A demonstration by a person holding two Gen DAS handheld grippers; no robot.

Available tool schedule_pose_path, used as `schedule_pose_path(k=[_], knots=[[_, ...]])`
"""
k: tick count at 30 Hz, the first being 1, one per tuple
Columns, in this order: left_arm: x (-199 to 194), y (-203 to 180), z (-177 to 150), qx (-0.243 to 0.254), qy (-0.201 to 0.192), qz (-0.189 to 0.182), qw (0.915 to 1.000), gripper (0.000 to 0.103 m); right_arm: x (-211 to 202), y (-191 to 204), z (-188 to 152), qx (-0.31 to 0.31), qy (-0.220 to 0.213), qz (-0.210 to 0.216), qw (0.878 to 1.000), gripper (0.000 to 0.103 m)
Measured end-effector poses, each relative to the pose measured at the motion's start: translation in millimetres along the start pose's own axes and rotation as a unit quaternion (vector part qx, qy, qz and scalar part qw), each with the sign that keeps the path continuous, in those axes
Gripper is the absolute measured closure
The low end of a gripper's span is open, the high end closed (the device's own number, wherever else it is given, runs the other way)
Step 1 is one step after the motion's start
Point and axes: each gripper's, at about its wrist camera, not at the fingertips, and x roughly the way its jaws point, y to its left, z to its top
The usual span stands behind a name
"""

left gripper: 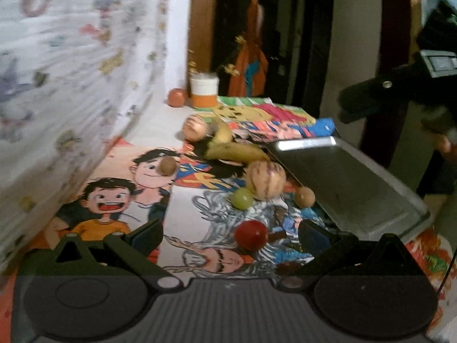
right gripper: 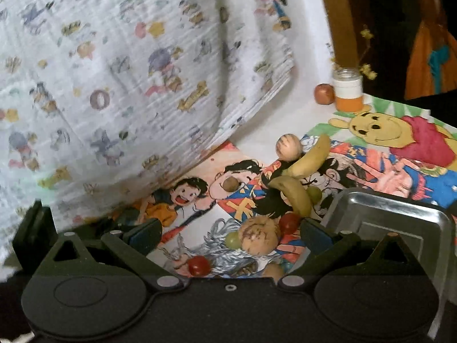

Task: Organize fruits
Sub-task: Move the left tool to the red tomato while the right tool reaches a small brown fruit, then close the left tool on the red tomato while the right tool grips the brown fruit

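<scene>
Steel rectangular tray [left gripper: 357, 183] at right sits bare; fruits (red round tomato [left gripper: 250, 234] included) lie outside. Left gripper [left gripper: 228, 235] and right gripper [right gripper: 230, 234] gape wide, holding nothing.

1. Overall light: we record dim indoor lighting in both views, with muted, slightly noisy colours.
2. Glare: we note a bright reflection along the far rim of the metal tray [left gripper: 305, 143], and a similar sheen on its near corner in the right wrist view.
3. Blur: we find the patterned white cloth [left gripper: 71, 80] smeared by motion in the left wrist view; it is sharper in the right.
4. Shadow: we see the doorway background [left gripper: 274, 28] nearly black.
5. Distortion: we note fisheye bending and dark vignetted corners.
</scene>
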Motion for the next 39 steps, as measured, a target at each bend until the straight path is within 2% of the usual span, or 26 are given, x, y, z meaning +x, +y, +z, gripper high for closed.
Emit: schedule_pose_path(k=[6, 10, 13, 19, 24, 30, 33, 39], knots=[[19, -1, -3, -0.004, 0.023, -0.007, 0.9997, 0.001, 22, -18, -12, -0.038, 0.028, -0.003, 0.999, 0.000], [28, 0, -3, -0.004, 0.035, -0.012, 0.9993, 0.005, 29, -24, -25, -0.064, 0.023, -0.018, 0.998, 0.003], [34, -1, -4, 0.001, 0.045, -0.018, 0.9988, 0.011, 33, -24, -30, -0.093, 0.024, -0.023, 0.995, 0.008], [40, -3, -2, 0.005, 0.053, -0.023, 0.9983, 0.026, 49, -13, -44, -0.180, 0.058, -0.036, 0.981, 0.024], [42, -5, -1, 0.010, 0.054, -0.023, 0.9982, 0.036, 58, -9, -51, -0.211, 0.065, -0.044, 0.974, 0.044], [44, -6, 0, 0.013, 0.056, -0.020, 0.9982, 0.047, 64, 0, -56, -0.246, 0.072, -0.046, 0.965, 0.060], [44, -7, 0, 0.015, 0.057, -0.018, 0.9981, 0.055, 67, 4, -59, -0.256, 0.078, -0.047, 0.962, 0.066], [43, -11, 0, 0.018, 0.062, -0.017, 0.9978, 0.066, 72, 5, -61, -0.265, 0.079, -0.058, 0.959, 0.071]])
